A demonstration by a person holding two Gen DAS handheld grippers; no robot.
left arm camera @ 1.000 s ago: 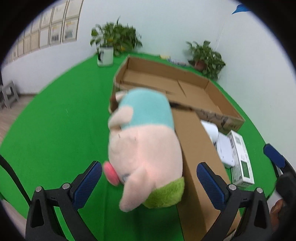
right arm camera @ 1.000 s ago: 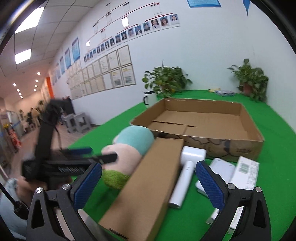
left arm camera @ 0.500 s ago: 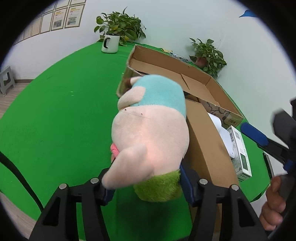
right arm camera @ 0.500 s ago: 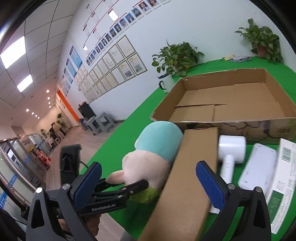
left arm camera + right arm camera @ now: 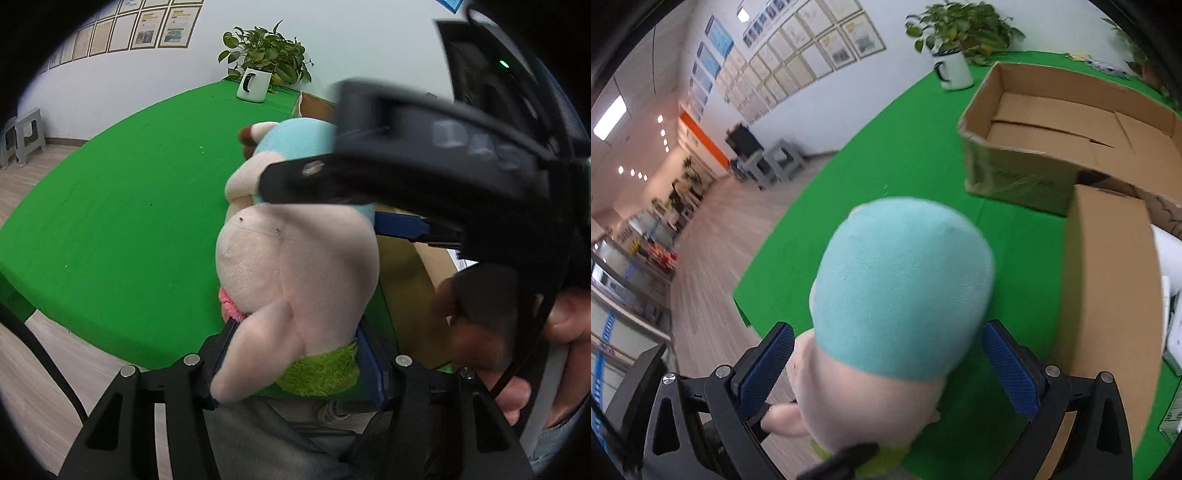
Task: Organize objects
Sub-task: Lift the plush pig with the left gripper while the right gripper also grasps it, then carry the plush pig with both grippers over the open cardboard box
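Observation:
A plush pig [image 5: 295, 266] with a pink body, light blue cap and green base is held up over the near edge of the green table [image 5: 129, 206]. My left gripper [image 5: 295, 354] is shut on its green base end. My right gripper [image 5: 886, 362] is open, its blue pads [image 5: 1008, 369] on either side of the pig's blue cap [image 5: 901, 284], not clearly pressing it. The right gripper [image 5: 424, 184] fills the upper right of the left wrist view. A large open cardboard box [image 5: 1071, 122] lies beyond.
A long closed cardboard box [image 5: 1108, 295] lies to the right of the pig, with a white device [image 5: 1167, 251] behind it. A white mug [image 5: 253, 86] and potted plant [image 5: 266, 44] stand at the table's far edge. The floor lies left.
The left gripper has lifted the pig toward the table's near edge. The right gripper has swung in from the right and now straddles the pig's blue cap.

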